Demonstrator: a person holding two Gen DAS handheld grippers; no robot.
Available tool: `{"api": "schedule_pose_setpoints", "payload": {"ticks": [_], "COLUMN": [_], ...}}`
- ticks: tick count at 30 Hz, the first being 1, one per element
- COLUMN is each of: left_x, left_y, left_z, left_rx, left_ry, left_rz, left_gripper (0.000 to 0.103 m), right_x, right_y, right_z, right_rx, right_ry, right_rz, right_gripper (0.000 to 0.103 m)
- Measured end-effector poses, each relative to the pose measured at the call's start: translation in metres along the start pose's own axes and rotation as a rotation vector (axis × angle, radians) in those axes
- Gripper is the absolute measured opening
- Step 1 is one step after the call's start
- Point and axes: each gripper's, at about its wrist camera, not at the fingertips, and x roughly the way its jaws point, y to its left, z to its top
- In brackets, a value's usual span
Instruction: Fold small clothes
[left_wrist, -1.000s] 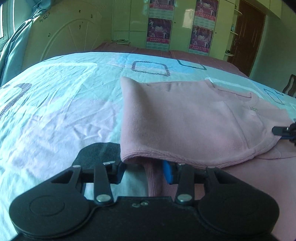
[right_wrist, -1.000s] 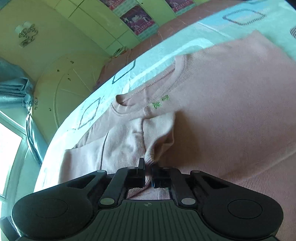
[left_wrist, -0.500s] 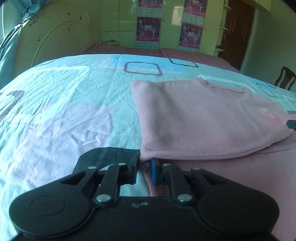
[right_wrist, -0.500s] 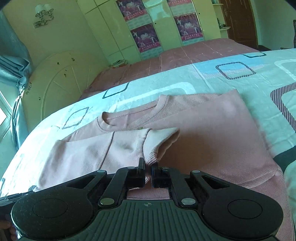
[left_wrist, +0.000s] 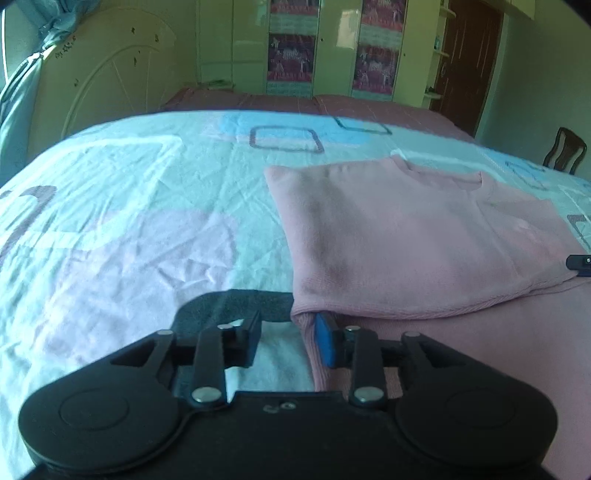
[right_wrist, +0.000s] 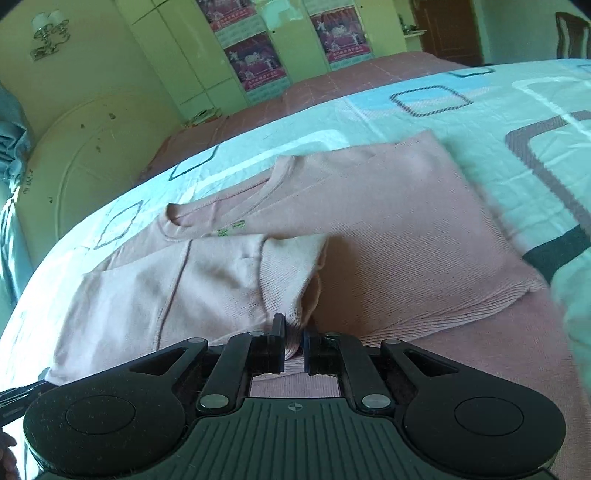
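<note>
L gripper (left_wrist: 286, 341) jaws apart at pink sweater (left_wrist: 406, 236) hem; R gripper (right_wrist: 293, 350) apparently pinching sleeve cuff (right_wrist: 291, 280).

No legible text, posters (left_wrist: 291, 55) on wardrobe doors too blurred, green marks (right_wrist: 231, 229) on sweater unreadable

Left wrist view: low over the bed (left_wrist: 110, 229), close behind its gripper (left_wrist: 288, 339), facing the far wardrobe (left_wrist: 332, 48). Right wrist view: equally low and close, tilted, facing the wardrobe (right_wrist: 258, 48). Both share the sweater (left_wrist: 406, 236) (right_wrist: 369, 229).
</note>
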Motion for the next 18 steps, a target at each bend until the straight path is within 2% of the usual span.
{"api": "schedule_pose_setpoints", "payload": {"ticks": [1, 2, 4, 6, 8, 10, 12, 13, 15, 18], "left_x": [-0.011, -0.019, -0.022, -0.007, 0.015, 0.038, 0.038, 0.036, 0.035, 0.058], "left_y": [0.001, 0.0, -0.009, -0.024, -0.037, -0.04, -0.038, -0.035, -0.03, -0.03], "left_z": [0.0, 0.002, 0.008, 0.014, 0.012, 0.006, 0.007, 0.01, 0.019, 0.043], "left_rx": [0.0, 0.002, 0.016, 0.045, 0.066, 0.062, 0.079, 0.076, 0.068, 0.095], "left_ry": [-0.042, -0.082, -0.119, -0.084, -0.019, 0.074, 0.086, 0.093, 0.066, 0.058], "left_rz": [0.001, 0.004, -0.022, -0.074, -0.11, -0.135, -0.159, -0.173, -0.192, -0.173], "left_gripper": [0.049, 0.061, 0.064, 0.059, 0.055, 0.055, 0.058, 0.058, 0.059, 0.059], "right_x": [-0.013, -0.021, -0.028, -0.021, -0.005, 0.021, 0.021, 0.016, 0.005, 0.022], "right_y": [0.0, 0.002, 0.013, 0.027, 0.04, 0.04, 0.034, 0.034, 0.034, 0.04], "right_z": [0.001, 0.002, 0.005, 0.003, -0.002, -0.012, -0.01, -0.006, 0.004, 0.026], "right_rx": [-0.023, -0.05, -0.111, -0.165, -0.215, -0.252, -0.227, -0.224, -0.236, -0.202], "right_ry": [-0.058, -0.085, -0.096, -0.071, -0.004, 0.106, 0.124, 0.117, 0.041, 0.023], "right_rz": [-0.015, 0.004, 0.03, 0.082, 0.096, 0.029, 0.053, 0.057, 0.058, 0.075], "right_gripper": [0.059, 0.058, 0.058, 0.044, 0.025, 0.022, 0.022, 0.022, 0.022, 0.022]}}
